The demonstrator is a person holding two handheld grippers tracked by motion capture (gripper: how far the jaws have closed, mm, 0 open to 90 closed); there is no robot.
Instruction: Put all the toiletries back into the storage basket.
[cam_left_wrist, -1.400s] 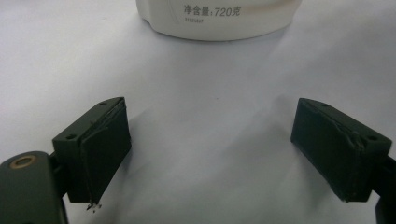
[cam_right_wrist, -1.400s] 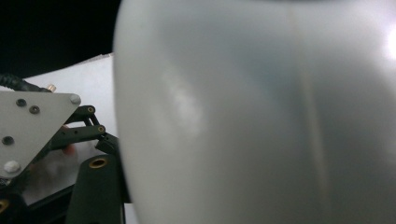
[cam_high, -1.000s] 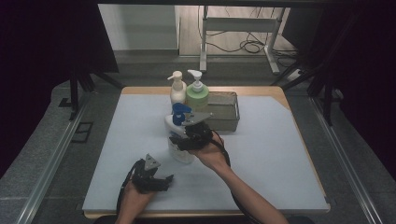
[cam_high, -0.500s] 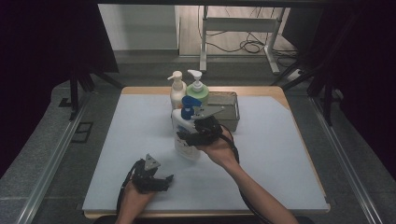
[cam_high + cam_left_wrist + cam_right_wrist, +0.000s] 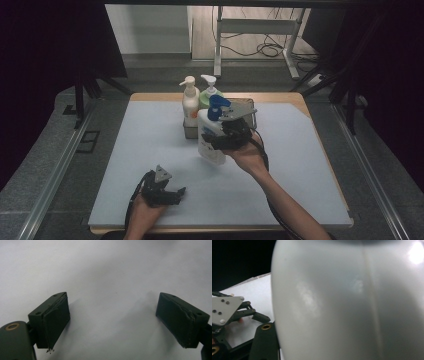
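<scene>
The right gripper (image 5: 227, 137) clamps the white pump bottle (image 5: 210, 142) just near of the basket (image 5: 189, 131) — lifted, not yet placed. The left gripper (image 5: 172, 192) rests open — idle, near-left.

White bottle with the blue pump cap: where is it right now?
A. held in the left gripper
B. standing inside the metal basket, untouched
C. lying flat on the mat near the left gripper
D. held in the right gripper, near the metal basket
D: in the high view the right gripper clamps the white bottle just in front of the metal basket, while the left gripper sits open over the mat.
</scene>
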